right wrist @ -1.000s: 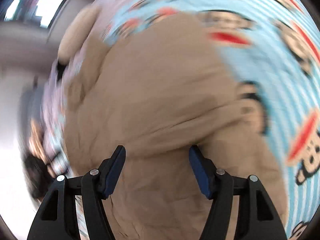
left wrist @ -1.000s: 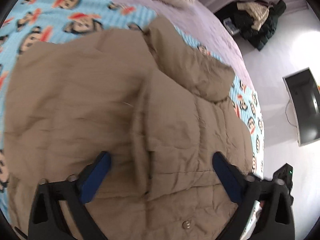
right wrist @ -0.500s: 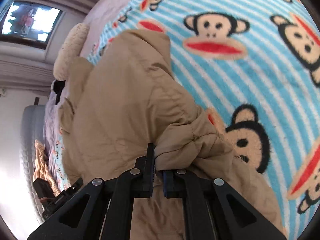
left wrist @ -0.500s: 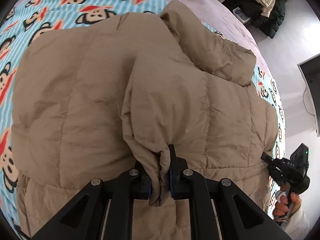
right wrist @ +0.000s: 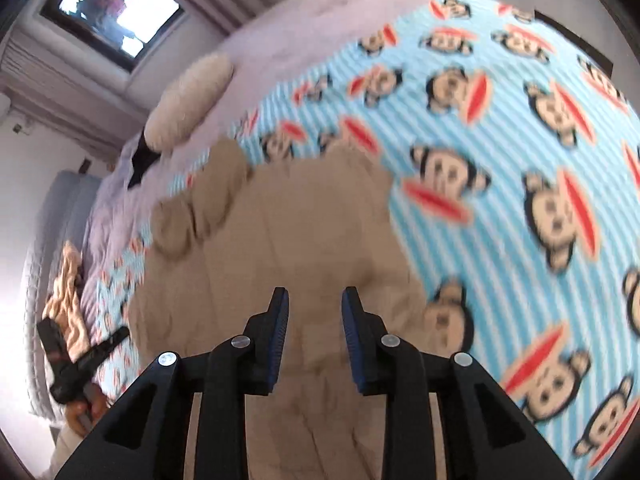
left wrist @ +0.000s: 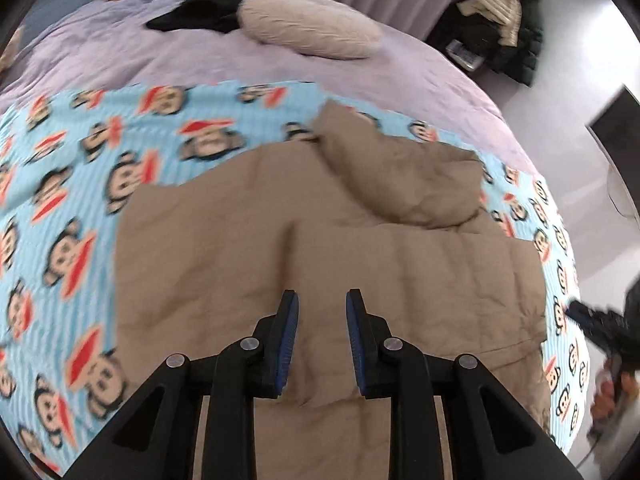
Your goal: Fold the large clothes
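We are between folds: both the left hand-held gripper (left wrist: pixel 322 300) and the right hand-held gripper (right wrist: pixel 314 298) have just been opening, nothing between their jaws, above the tan jacket (left wrist: pixel 320 240) lying ahead on the bed (left wrist: pixel 280 64). Next we must pick a fresh edge. Only the left view shows the clothes pile (left wrist: pixel 500 20); only the right shows the window (right wrist: pixel 116 12).
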